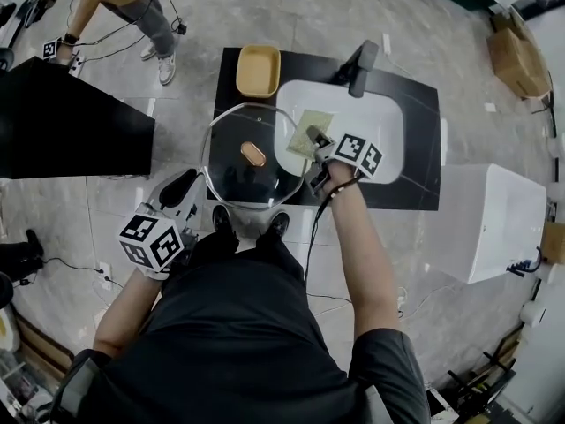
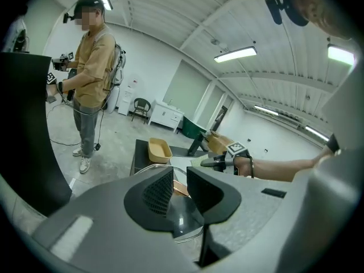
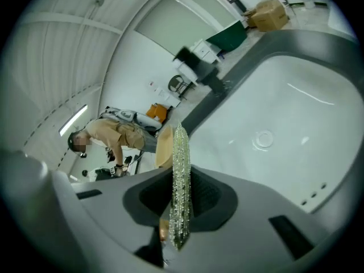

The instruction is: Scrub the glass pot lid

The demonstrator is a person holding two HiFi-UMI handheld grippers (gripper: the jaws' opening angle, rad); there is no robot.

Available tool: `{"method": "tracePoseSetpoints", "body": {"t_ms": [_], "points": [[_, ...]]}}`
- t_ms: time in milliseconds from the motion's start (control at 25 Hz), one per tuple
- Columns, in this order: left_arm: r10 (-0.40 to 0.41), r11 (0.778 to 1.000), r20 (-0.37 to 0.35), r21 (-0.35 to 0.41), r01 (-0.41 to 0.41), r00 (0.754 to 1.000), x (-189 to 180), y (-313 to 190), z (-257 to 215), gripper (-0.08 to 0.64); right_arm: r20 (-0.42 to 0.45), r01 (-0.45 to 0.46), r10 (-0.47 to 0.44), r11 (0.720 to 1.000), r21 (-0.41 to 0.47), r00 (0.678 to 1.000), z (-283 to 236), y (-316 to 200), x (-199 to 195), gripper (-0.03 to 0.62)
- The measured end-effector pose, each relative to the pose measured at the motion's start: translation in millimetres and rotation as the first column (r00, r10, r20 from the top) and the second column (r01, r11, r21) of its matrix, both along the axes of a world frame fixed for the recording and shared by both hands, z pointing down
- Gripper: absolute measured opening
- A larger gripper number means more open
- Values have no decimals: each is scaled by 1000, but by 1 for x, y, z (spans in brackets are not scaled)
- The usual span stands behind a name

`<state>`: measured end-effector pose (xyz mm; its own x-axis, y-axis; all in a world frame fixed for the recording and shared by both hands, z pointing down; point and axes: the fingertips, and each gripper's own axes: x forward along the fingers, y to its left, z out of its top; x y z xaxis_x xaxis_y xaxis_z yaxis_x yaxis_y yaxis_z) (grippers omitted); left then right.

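The left gripper's (image 2: 179,187) nearly closed jaws pinch the rim of the round glass pot lid (image 1: 231,173) with a copper knob. The right gripper's (image 3: 181,202) jaws press on a thin, glittery green scouring cloth (image 3: 180,164), edge-on over the white sink (image 3: 284,115).

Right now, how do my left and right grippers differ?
The left gripper has its jaws clamped on the rim of the glass pot lid; the right gripper pinches a thin sparkly scrubbing pad. The left sits close to the person's body; the right reaches over the white sink. Both are shut on something.
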<state>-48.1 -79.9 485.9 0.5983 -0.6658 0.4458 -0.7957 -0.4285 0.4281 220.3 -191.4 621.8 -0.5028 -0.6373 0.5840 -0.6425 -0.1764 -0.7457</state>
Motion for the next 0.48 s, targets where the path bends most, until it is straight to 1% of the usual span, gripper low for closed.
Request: {"method": "tracePoseSetpoints", "body": {"t_ms": [40, 120, 160, 240, 360, 480], "points": [[-20, 1000, 0, -3, 20, 1000, -8, 2, 1, 74, -2, 49, -49, 999, 21, 999, -8, -13, -23, 66], [-61, 998, 1, -11, 61, 998, -24, 7, 2, 74, 1, 153, -153, 987, 52, 988, -19, -35, -78, 66], [-81, 997, 2, -13, 81, 997, -32, 10, 2, 74, 4, 198, -198, 979, 56, 980, -21, -42, -105, 65], [-121, 993, 4, -17, 121, 993, -50, 14, 1, 74, 3, 259, -260, 965, 32, 966, -14, -51, -149, 66], [-184, 982, 4, -44, 184, 983, -77, 22, 5, 74, -35, 301, -302, 953, -41, 953, 10, -58, -189, 64], [-241, 968, -7, -80, 240, 971, -98, 30, 11, 74, -107, 340, -350, 935, -98, 931, 20, -60, -206, 66]]}}
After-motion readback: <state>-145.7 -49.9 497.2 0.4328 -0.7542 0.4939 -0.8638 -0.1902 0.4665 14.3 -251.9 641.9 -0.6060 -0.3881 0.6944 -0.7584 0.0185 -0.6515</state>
